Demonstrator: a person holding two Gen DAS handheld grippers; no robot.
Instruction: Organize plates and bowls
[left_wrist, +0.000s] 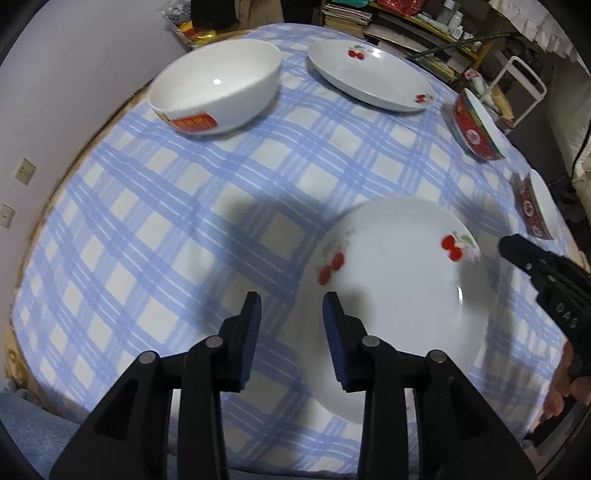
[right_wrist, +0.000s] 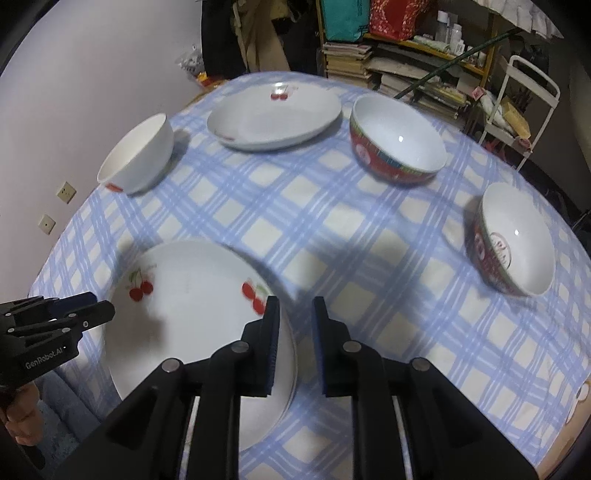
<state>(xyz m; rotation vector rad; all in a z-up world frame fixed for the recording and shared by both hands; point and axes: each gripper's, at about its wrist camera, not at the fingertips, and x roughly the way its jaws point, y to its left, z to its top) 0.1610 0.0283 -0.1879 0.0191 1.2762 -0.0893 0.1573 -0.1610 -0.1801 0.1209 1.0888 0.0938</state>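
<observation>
Since both grippers sit right at the near cherry plate (left_wrist: 391, 288), that's what the next move hangs on. From the left wrist view, the left gripper (left_wrist: 291, 339) has its jaws parted with nothing pinched; the plate's left rim passes just under the right-hand pad, so the plate lies mostly to the right of the jaws. The right gripper (left_wrist: 546, 280) pokes in from the far right, beyond the plate's opposite edge. It's round, so no long axis to worry about, just which rim to take. Farther back on the checked tablecloth (left_wrist: 177, 206) are a white bowl (left_wrist: 214, 88), a second cherry plate (left_wrist: 369, 75) and two red-patterned bowls (left_wrist: 476, 125) at the right edge. From the right wrist view it's mirrored: the right gripper (right_wrist: 295, 347) is parted too, empty, with the plate (right_wrist: 192, 317) lying left of the jaws and its right rim under the left-hand pad. The left gripper (right_wrist: 66, 317) is at the plate's far left side. Looks like glossy white ceramic with red cherry prints, shallow, and possibly two stacked, can't quite tell. My guess is either hand is equally close.
</observation>
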